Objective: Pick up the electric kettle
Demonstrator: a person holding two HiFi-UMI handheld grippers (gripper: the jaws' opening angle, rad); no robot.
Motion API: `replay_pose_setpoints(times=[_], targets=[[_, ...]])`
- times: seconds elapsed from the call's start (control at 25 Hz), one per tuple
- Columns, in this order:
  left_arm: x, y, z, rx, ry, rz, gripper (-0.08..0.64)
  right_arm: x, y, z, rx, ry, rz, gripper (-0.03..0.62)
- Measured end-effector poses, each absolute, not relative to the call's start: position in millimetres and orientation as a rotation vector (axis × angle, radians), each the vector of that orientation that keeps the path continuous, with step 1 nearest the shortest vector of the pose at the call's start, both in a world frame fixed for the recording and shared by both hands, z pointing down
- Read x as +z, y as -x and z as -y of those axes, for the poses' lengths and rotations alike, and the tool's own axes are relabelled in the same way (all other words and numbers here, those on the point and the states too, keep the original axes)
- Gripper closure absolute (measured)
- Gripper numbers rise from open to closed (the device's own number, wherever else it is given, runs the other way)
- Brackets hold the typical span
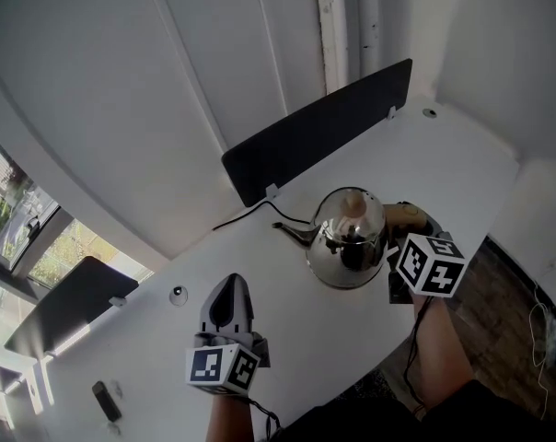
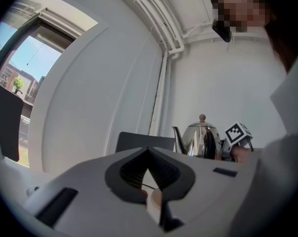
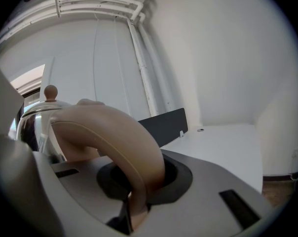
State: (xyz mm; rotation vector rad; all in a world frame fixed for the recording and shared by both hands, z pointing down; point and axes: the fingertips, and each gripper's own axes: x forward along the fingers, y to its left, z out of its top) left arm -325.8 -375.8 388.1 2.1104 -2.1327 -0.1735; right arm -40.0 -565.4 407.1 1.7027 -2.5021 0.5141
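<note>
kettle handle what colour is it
Light tan, like pale wood. The kettle handle shows best in the right gripper view, where it fills the foreground.

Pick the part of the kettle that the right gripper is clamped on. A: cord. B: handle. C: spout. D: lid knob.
B: in the right gripper view the tan handle of the kettle is pinched between the jaws of the right gripper.
</note>
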Motion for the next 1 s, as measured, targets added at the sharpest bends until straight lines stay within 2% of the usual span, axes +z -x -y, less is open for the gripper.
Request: replay_pose_setpoints(times=[0.6, 1.0], targets=[[376.9, 308.1, 315.7, -0.179, -2.248, 1.997, 0.563, 361.7, -9.0, 432.2, 0.538, -1.851, 2.472, 0.551], [355.7, 268.0, 269.4, -0.217, -2.285, 2.012, 0.563, 341.5, -46.8, 367.0, 0.534, -1.865, 2.503, 0.551]])
